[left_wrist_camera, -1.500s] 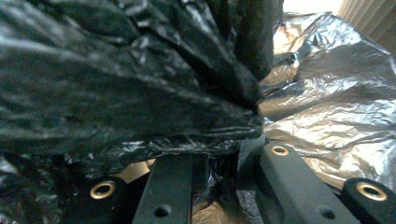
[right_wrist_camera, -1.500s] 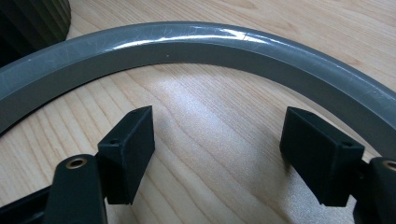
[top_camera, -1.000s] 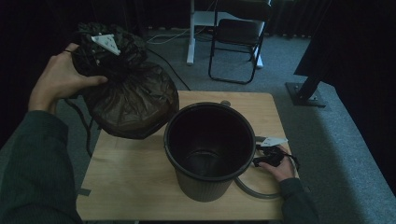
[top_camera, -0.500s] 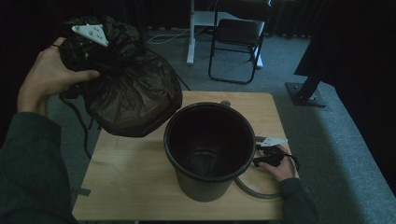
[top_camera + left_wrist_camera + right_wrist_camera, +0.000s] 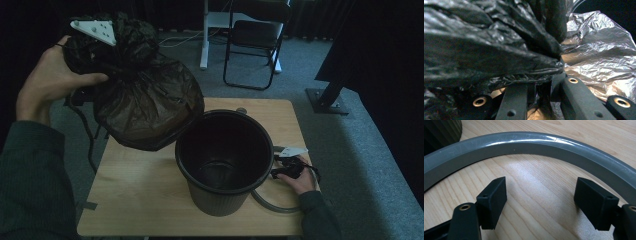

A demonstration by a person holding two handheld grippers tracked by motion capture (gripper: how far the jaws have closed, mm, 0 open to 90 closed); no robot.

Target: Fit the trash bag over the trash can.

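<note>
High view pictures taken over the last second are compared first: the left tool (image 5: 95, 37) and the bunched neck of the black bin bag (image 5: 145, 105) have been raised and drawn toward the left edge, so the grey plate on top now sits higher than it did, while the bag's swollen body has stayed hanging over the table's left rear corner, just beside the bucket's rim. The right tool (image 5: 287, 167) has not shifted.

The bag is held clenched in the left tool — in the left gripper view the gathered plastic (image 5: 499, 50) is seen pinched between the black jaws, with thinner, shiny film spreading to the right. The right tool (image 5: 541, 202) is released, its jaws set wide apart over bare wood, with a grey plastic ring (image 5: 529, 143) curving across just past the fingertips; it rests on the table at the right of the black bucket (image 5: 225, 160), which stands upright and open at the table's middle.

The table (image 5: 140, 200) is of pale wood grain. A grey carpeted floor (image 5: 360, 165) is seen around it, and a black folding chair (image 5: 255, 45) and a white desk leg (image 5: 204, 35) stand behind — dark curtains close the room. No writing can be read anywhere.
</note>
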